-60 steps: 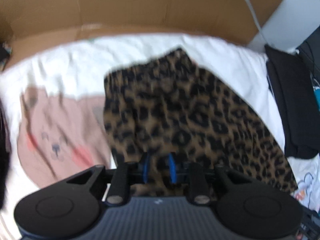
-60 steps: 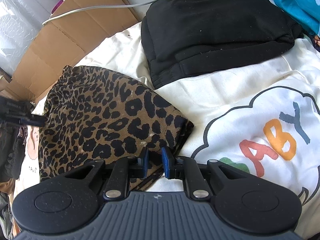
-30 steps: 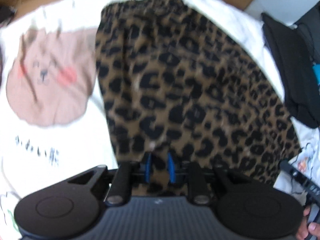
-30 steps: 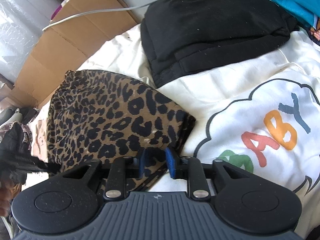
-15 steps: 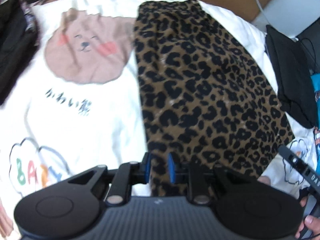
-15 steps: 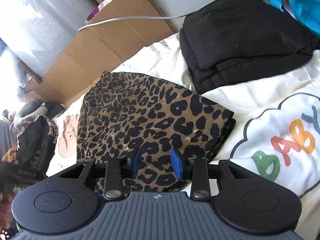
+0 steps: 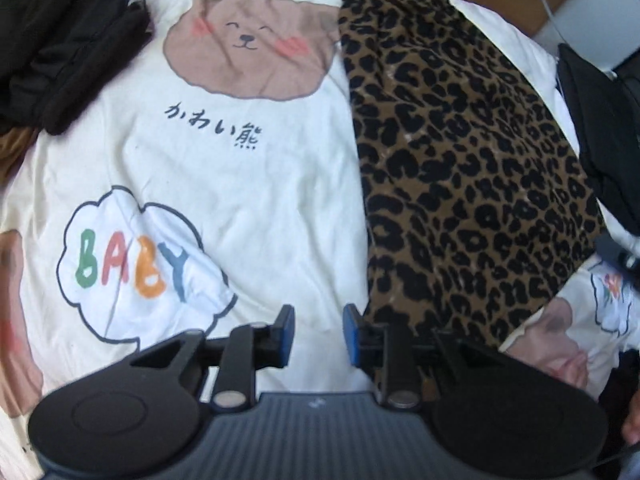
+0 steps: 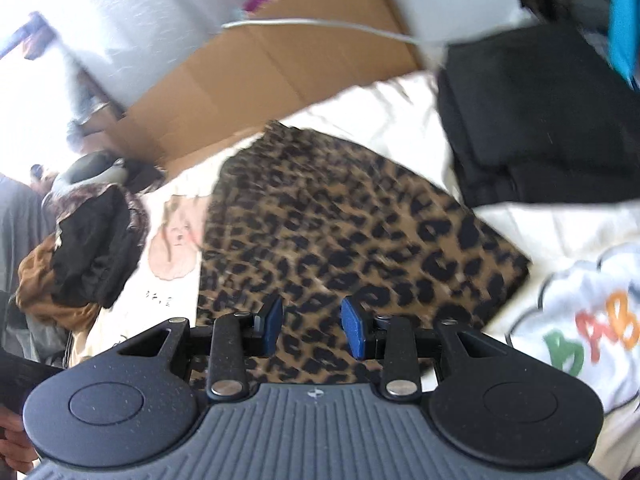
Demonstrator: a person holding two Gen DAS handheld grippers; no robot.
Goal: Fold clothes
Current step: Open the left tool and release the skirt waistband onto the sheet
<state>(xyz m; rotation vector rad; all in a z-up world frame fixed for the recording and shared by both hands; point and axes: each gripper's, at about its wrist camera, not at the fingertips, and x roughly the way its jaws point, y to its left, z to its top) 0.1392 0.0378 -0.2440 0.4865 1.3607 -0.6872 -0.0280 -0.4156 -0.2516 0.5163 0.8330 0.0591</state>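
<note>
the skirt (image 7: 460,152) lies folded flat on the bed (image 7: 240,184), long axis running away from me. my left gripper (image 7: 316,334), jaws just spreading and empty, sits beside its near-left edge; right gripper (image 8: 312,330) hangs released above it.

Both hand-held grippers released leopard garment (image 7: 460,152), lifted.
</note>
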